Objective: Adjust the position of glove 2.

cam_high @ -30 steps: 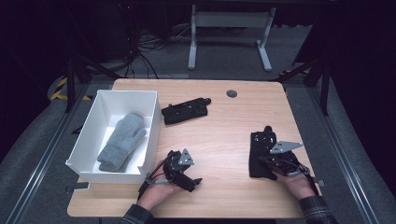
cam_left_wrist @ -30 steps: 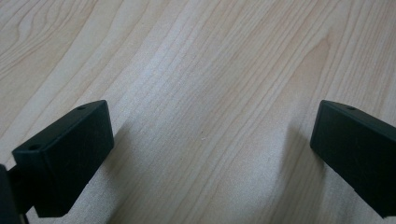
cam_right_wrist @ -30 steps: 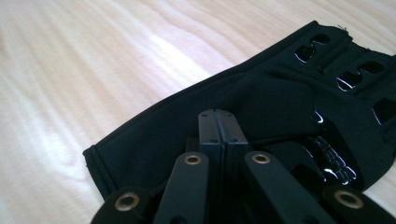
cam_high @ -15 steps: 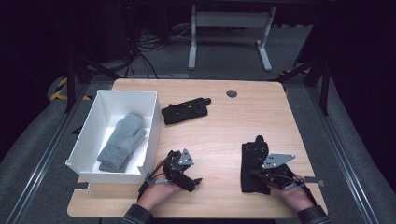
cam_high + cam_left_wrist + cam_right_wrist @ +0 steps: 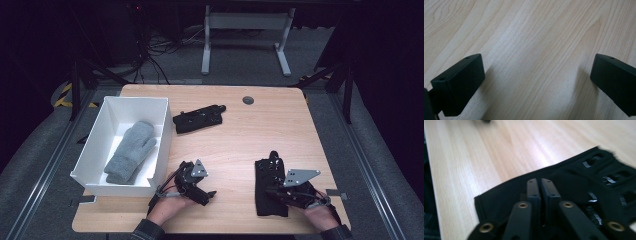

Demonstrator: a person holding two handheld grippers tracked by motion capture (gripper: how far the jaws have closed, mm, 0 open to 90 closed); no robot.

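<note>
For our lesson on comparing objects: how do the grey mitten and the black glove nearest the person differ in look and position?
The grey mitten is soft, plain knit with no separate fingers; the black glove is thin, with cut-out holes. The grey mitten lies inside the white box; the black glove lies flat on the bare table. Nothing touches the grey mitten; the right tongs sit nearly closed over the black glove. Both are handwear, lying flat.

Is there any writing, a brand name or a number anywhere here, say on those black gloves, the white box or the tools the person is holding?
None can be read.
Black glove under the right hand-held gripper: pale marks, no legible letters.
Second black glove: pale specks, too small to read.
White box and grey mitten: plain.
Left hand-held gripper: plain black jaws.
Table: bare wood grain.
</note>
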